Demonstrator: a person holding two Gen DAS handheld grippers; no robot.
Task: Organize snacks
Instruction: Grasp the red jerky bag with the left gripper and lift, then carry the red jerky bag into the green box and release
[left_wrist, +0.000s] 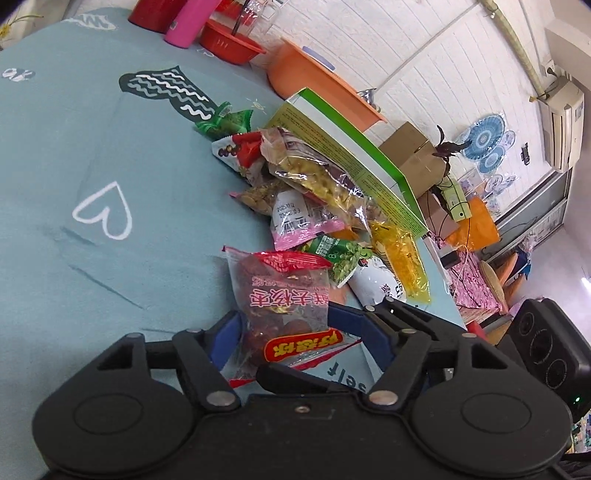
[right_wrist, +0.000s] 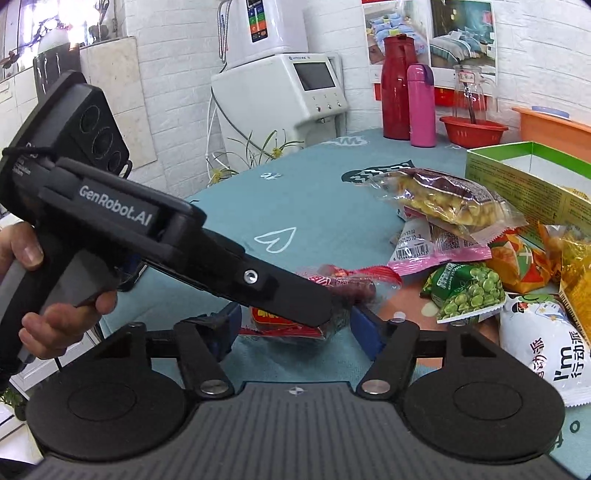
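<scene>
Black tool (left_wrist: 284, 332) with blue pads. Between them, a clear packet (left_wrist: 284, 295) with red top and yellow label. Beyond it, a teal surface (left_wrist: 92, 155) printed with a white heart; green box (left_wrist: 354, 155) farther.

The counter (right_wrist: 306, 206) has a blue-green cloth with a white heart. A pile of snack bags (left_wrist: 314, 192) lies by the green box (right_wrist: 524, 181). A pink bottle (right_wrist: 421, 105) and red basket (right_wrist: 472, 131) stand at the far edge.
</scene>
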